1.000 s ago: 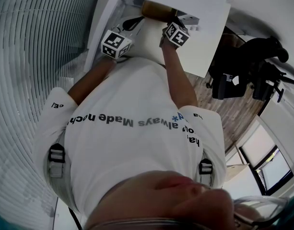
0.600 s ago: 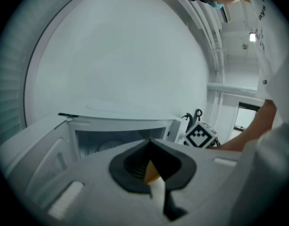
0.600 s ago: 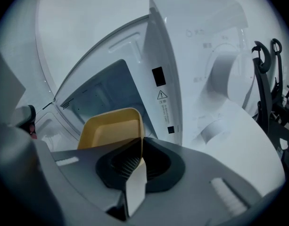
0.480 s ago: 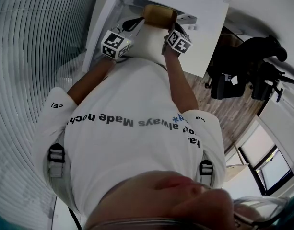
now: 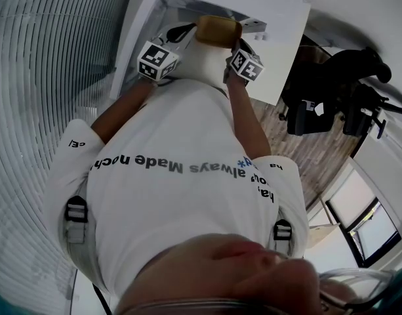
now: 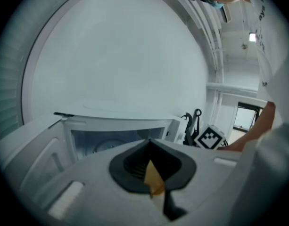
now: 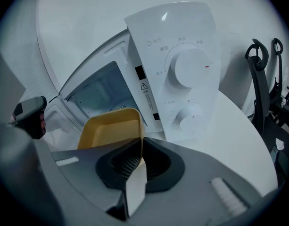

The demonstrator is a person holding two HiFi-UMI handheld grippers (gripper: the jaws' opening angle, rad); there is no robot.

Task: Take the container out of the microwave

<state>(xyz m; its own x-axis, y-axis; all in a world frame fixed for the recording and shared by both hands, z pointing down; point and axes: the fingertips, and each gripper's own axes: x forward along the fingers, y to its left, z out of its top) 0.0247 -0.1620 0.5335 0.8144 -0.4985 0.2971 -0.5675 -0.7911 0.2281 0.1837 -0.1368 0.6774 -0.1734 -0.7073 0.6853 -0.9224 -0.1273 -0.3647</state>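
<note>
White microwave [image 7: 182, 65] just ahead of right gripper [image 7: 143, 142], door swung open to left. Pale counter [image 7: 238, 140] spreading to right. Yellow container [image 7: 111, 131] at cavity mouth, near rim pinched between almost-closed jaws. Left gripper [image 6: 150, 142] alongside, jaws together, yellowish sliver at seam.

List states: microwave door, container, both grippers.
microwave door: open.
yellow container: empty, in front of the cavity, rim clamped by the right gripper.
right gripper: shut on the yellow container's rim.
left gripper: jaws nearly together, a yellow sliver in the gap; grip unclear.
</note>
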